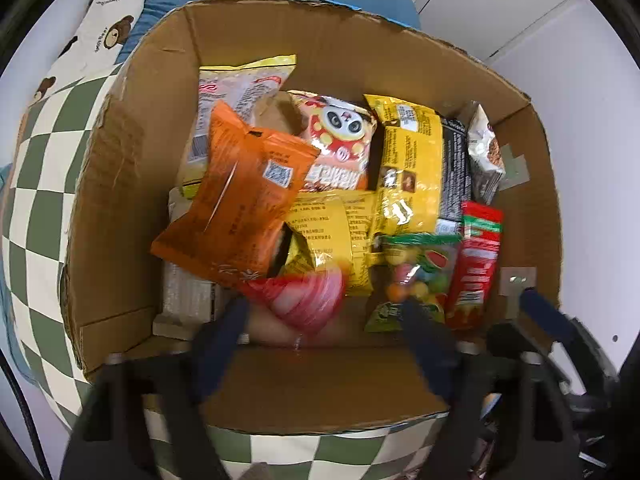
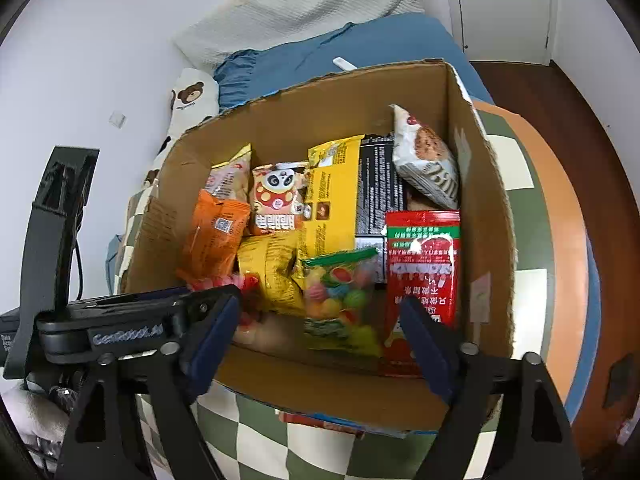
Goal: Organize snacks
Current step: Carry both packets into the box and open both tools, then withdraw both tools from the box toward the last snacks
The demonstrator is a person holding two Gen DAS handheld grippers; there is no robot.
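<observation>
1. The left gripper (image 1: 324, 316) has its fingers spread wide above the near edge of the cardboard box (image 1: 332, 40), pinching nothing. A blurred red-and-white packet (image 1: 304, 300) sits between the tips, toward the finger at 9 o'clock; whether it touches that finger cannot be told.
2. The right gripper (image 2: 320, 320) is also spread wide and empty, hovering over the box's near wall. In the left wrist view it shows at 4 o'clock.
3. Inside the box, an orange bag (image 1: 236, 204) lies tilted at 10 o'clock from the left fingers, over a yellow bag (image 1: 336, 236).
4. A clear candy bag (image 2: 340, 300) with a green top lies between the right fingertips, with a red packet (image 2: 424, 264) just beside it at 3 o'clock.
5. Farther in, a panda-printed bag (image 1: 340, 148) stands at 12 o'clock, a yellow-and-black pack (image 1: 420, 172) at 1 o'clock, and a white cookie packet (image 2: 428, 160) leans in the far corner.
6. The box rests on a green checkered cover (image 1: 48, 184).
</observation>
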